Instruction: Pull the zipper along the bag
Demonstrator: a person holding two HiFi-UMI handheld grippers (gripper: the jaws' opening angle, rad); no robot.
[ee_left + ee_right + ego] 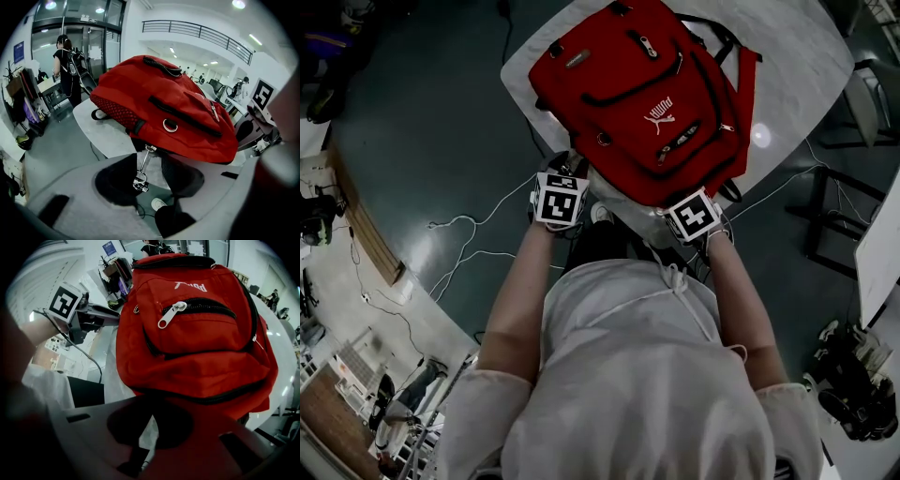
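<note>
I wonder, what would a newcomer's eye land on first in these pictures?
The bright red fabric backpack with black zippers lies on the white round table. At its near edge, a small silver metal zipper pull dangles between the open jaws of the left gripper.

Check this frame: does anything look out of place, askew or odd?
The red backpack lies askew, its near end hanging over the table edge. Its zipper pull dangles loose between the open jaws of the left gripper, not gripped.
</note>
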